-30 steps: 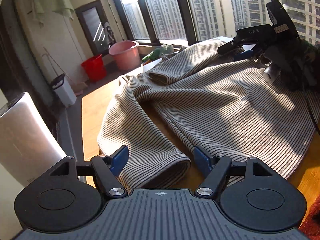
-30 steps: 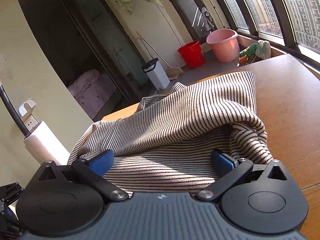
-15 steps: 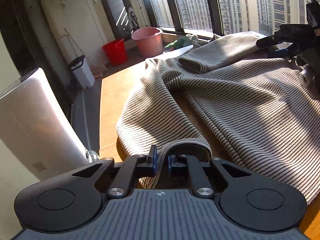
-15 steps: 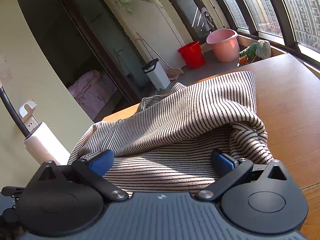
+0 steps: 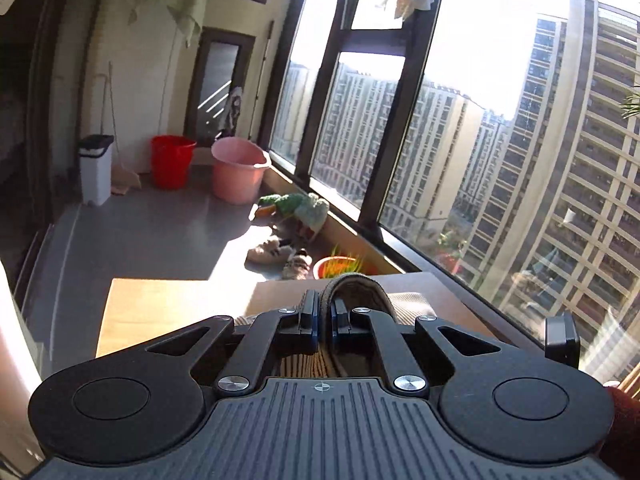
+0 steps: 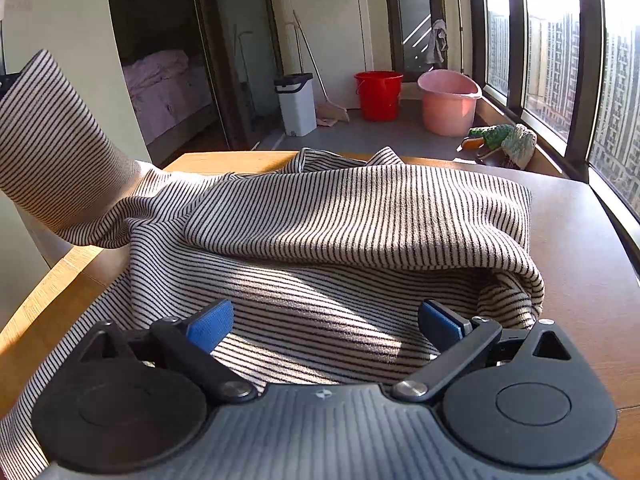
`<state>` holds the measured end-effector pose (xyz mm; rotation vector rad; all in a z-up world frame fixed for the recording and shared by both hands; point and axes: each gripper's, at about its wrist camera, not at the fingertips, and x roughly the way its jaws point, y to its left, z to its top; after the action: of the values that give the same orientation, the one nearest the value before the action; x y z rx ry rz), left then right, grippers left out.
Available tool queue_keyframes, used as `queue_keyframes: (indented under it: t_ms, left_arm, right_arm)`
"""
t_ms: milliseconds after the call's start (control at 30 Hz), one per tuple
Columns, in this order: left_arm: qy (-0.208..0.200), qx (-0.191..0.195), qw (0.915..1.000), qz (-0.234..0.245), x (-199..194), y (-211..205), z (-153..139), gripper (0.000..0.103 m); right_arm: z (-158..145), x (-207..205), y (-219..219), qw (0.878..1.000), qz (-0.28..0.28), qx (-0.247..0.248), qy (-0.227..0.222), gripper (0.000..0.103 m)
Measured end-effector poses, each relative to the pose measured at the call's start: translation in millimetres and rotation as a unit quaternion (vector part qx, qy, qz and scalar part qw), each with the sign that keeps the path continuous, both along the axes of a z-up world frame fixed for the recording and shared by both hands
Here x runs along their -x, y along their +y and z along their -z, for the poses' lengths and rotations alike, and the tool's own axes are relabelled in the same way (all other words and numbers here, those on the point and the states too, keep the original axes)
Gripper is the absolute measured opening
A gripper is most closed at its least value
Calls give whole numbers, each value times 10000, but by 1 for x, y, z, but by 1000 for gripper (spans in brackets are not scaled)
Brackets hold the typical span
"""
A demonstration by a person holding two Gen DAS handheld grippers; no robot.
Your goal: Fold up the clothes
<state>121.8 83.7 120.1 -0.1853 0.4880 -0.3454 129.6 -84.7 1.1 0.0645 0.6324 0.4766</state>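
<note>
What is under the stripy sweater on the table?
The brown wooden table shows around the black-and-white striped knit sweater and runs beneath it. A folded layer rests on the lower part. Anything else under the cloth is covered, so I cannot tell.

- Sweater [image 6: 320, 232] lies on table [image 6: 592, 264], its far half folded over the near half.
- Sleeve [image 6: 52, 152] lifted off table at left, cuff [image 5: 356, 292] clamped in left gripper [image 5: 325, 320].
- Right gripper [image 6: 324, 324] over sweater's near edge, jaws spread wide.
- Two buckets [image 6: 448, 100] on floor beyond table, bin [image 6: 296, 104] left of them.
</note>
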Motion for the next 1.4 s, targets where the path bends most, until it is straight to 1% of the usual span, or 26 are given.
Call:
queue_keyframes:
  t_ms: [33,67,100,167,267,333,367,433,467,500,533,567,600,633,667,700,733,767,833,900,933,1000,1133,1300,1333,1400]
  left_arm:
    - [70,72,9999,8,-5,-3,3,7]
    - [139,143,9998,15,-9,-5,5,7]
    - [216,187,9996,24,-14,-8,8,7]
    - [348,179,9992,53,-18,-15,17,7]
    - [463,224,9986,101,-21,-20,27,7]
    - [501,279,9983,129,-19,-20,30,7]
    - [515,307,9981,136,-19,-19,32,7]
    - [493,338,9981,122,-19,-17,30,7]
    - [466,342,9983,103,-19,-16,28,7]
    - [431,352,9984,70,-20,-14,27,8]
    - [381,377,9986,3,-20,-11,26,8]
    - [330,403,9986,-64,-21,-9,24,10]
    - [280,428,9986,-132,-21,-6,23,17]
    - [229,454,9985,-199,-22,-4,22,22]
    - [167,509,9982,-277,-22,0,20,38]
    - [85,608,9974,-366,-19,6,18,48]
    - [17,656,9969,-423,-16,10,17,67]
    - [-51,705,9963,-481,-14,14,16,75]
    - [-117,707,9958,-563,-11,19,16,77]
    - [-8,732,9958,-552,-14,21,22,82]
    - [66,755,9957,-531,-15,22,26,82]
    - [214,782,9956,-470,-19,19,34,82]
    - [517,699,9960,-227,-34,1,54,83]
    - [799,473,9956,84,-52,-31,77,89]
    - [838,461,9954,95,-56,-35,81,90]
    - [930,425,9947,73,-67,-41,92,92]
  right_arm:
    - [-7,9,-3,9994,-77,-331,-120,82]
    - [-16,16,-5,9971,-152,-723,-168,73]
    - [-25,23,-6,9932,-227,-1127,-200,59]
    - [-38,30,-7,9874,-213,-1550,-248,46]
    - [-51,28,-6,9798,-116,-1981,-259,45]
    - [-54,19,-1,9765,-124,-2145,-166,45]
    - [-53,14,3,9764,-140,-2154,-115,45]
    - [-49,2,15,9789,-202,-2035,-6,40]
    - [-46,-5,22,9810,-253,-1919,91,29]
    - [-42,-13,31,9824,-326,-1829,200,11]
    - [-39,-21,40,9833,-401,-1746,310,5]
    - [-43,-24,46,9857,-430,-1616,212,4]
    - [-48,-27,51,9880,-448,-1475,68,4]
    - [-59,-29,53,9904,-436,-1299,-181,4]
    - [-70,-30,54,9919,-417,-1113,-453,4]
    - [-82,-32,51,9923,-346,-967,-694,4]
    - [-95,-35,46,9919,-263,-828,-927,4]
    - [-103,-38,38,9917,-100,-677,-1092,4]
    - [-116,-46,19,9893,259,-366,-1387,4]
    - [-117,-56,-8,9869,642,-157,-1471,3]
    - [-114,-62,-22,9868,830,-129,-1383,3]
    - [-97,-75,-51,9876,1147,-216,-1049,4]
    - [-42,-92,-87,9871,1532,-116,-453,4]
    - [8,-105,-104,9871,1591,-27,184,5]
    - [15,-105,-108,9863,1628,-5,266,7]
    - [17,-103,-117,9838,1767,17,291,22]
